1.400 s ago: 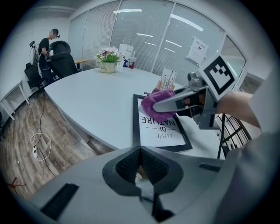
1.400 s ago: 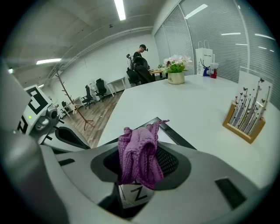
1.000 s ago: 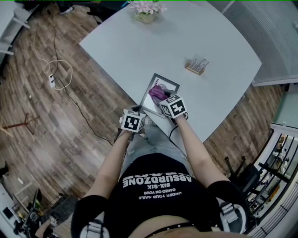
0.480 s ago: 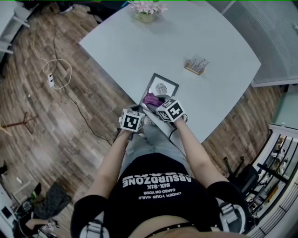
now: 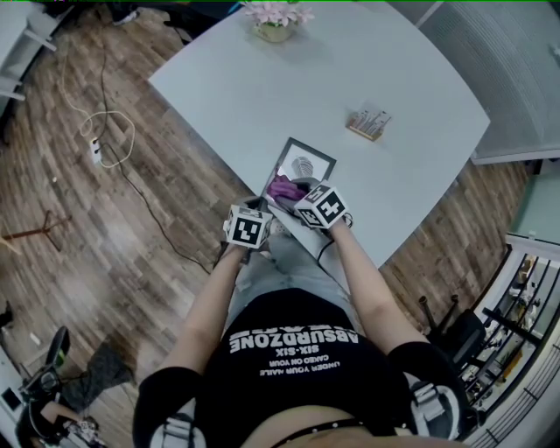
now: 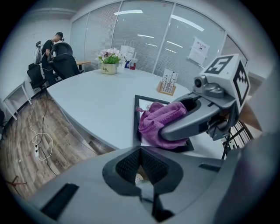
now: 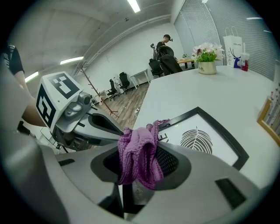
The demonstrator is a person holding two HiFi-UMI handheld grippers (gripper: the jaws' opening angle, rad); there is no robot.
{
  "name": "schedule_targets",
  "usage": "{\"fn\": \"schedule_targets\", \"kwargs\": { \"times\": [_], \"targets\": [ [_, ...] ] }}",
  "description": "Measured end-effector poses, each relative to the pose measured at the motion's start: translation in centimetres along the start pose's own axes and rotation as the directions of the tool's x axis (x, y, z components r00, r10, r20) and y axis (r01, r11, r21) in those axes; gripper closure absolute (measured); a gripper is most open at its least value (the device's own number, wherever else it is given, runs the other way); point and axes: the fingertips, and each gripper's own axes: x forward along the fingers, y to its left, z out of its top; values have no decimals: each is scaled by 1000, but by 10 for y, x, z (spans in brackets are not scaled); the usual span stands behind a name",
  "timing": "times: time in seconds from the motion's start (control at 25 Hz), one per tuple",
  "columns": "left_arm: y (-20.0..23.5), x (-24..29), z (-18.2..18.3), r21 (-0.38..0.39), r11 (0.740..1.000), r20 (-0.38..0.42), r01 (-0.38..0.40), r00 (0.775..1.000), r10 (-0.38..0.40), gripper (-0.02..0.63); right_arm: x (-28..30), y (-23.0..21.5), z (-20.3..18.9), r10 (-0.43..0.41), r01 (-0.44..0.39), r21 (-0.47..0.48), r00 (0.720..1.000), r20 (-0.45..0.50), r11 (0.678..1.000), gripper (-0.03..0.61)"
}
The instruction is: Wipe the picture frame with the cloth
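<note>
The black picture frame (image 5: 302, 164) with a leaf print lies flat at the near edge of the white table (image 5: 227, 87). My right gripper (image 7: 140, 168) is shut on the purple cloth (image 7: 139, 153), which rests bunched on the frame's near left part (image 6: 157, 124). The frame's glass and leaf print (image 7: 197, 139) show just beyond the cloth. My left gripper (image 6: 141, 152) sits at the frame's near left corner; its jaws are closed where the frame's black edge (image 6: 136, 127) runs into them. In the head view both marker cubes, left (image 5: 248, 227) and right (image 5: 322, 206), hide the jaws.
A flower pot (image 5: 275, 19) stands at the table's far side and a small wooden card holder (image 5: 370, 122) to the right of the frame. The table edge runs just under the grippers. A cable and power strip (image 5: 99, 149) lie on the wood floor. A person (image 6: 54, 41) stands far off by chairs.
My right gripper has drawn the cloth from the frame's middle toward its near left corner, uncovering the leaf print. The left gripper has stayed put.
</note>
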Motion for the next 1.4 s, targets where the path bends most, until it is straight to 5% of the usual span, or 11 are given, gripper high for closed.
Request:
{"fn": "schedule_targets", "kwargs": {
  "times": [0.8,1.4],
  "targets": [
    [1,1,1,12,1000,3,-1,1000,1,604,-26,-4,-28,-22,23,17,999,-32,1000,405],
    [-1,-1,-2,8,1000,-6,18,1000,-18,604,-32,-29,-19,-128,128,11,992,14,992,405]
  ]
}}
